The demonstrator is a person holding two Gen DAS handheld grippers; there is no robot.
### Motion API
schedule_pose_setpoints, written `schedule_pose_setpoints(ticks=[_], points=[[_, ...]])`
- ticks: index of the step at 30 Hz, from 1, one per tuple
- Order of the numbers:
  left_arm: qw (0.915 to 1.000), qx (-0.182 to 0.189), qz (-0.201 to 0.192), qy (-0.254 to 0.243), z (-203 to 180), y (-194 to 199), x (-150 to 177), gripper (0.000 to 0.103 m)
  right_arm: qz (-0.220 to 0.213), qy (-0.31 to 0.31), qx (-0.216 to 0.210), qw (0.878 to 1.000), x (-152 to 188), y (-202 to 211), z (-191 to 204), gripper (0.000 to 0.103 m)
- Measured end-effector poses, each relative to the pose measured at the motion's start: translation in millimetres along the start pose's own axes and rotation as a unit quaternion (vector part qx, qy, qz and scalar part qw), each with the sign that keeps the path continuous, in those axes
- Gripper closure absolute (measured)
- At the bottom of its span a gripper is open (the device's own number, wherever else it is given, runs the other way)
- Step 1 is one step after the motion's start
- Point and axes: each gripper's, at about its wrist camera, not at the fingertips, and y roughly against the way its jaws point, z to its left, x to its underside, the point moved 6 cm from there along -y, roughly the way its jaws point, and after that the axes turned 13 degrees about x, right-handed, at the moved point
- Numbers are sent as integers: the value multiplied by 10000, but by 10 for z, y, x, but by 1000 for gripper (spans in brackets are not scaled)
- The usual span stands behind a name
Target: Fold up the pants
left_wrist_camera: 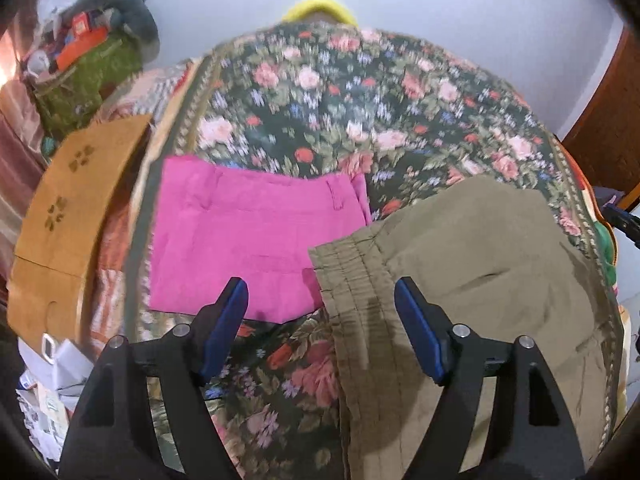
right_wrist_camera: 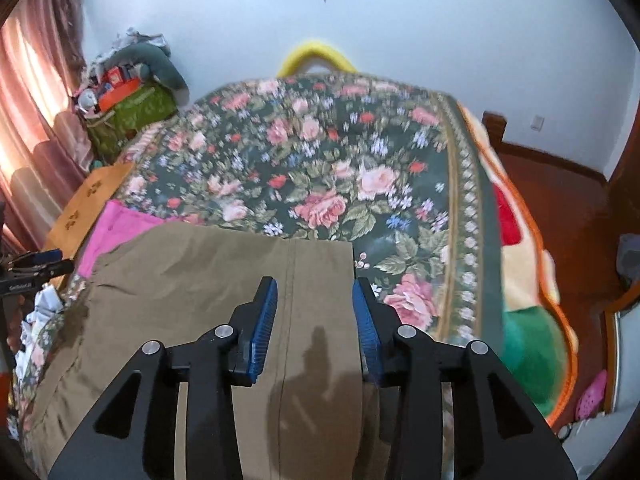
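Far left, a tan cardboard box sits beside the bed. On the floral blanket, a folded pink garment lies left of the olive pants, and the pants' elastic waistband overlaps its near right corner.

Left gripper: released, jaws spread wide above the waistband edge, nothing between the pads.

Right gripper: released, jaws partly apart, above the far leg-hem end of the olive pants; the pads do not press the cloth.

Step in hand, as judged: one fold appears laid down and let go, since the pants lie flat with the hem end squared off.

Next move, as judged: pinch the fabric at both ends or along one side, lift slightly, and carry it over for a further fold. Keep the waistband clear of the pink garment and the layers aligned.
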Motion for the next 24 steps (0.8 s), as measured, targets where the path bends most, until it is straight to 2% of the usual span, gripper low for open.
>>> schedule_pose_setpoints(ticks=[8,12,15,17,18,20,21,24], points=[[9992,256,222,222,62,-455,-37,27,720,-134,164,9972,-67,-798,-8,67],[9966,575,251,532,110,-580,-89,26,1034,-390,136,9938,-63,-1117,-24,67],[9940,784,338,681,120,-693,-95,26,969,-519,64,9939,-43,-1186,21,64],[9929,894,351,703,119,-751,-90,26,907,-389,104,9951,-31,-1199,85,64],[9924,937,342,726,115,-763,-90,27,875,-290,187,9956,-16,-1199,113,68],[9892,1174,350,809,101,-781,-85,41,851,-132,274,9959,-18,-1222,147,78],[9877,1252,354,869,91,-780,-85,44,844,-93,301,9959,-23,-1219,156,90],[9900,1167,292,739,42,-746,-88,54,759,-21,311,9966,-28,-1174,152,90]])
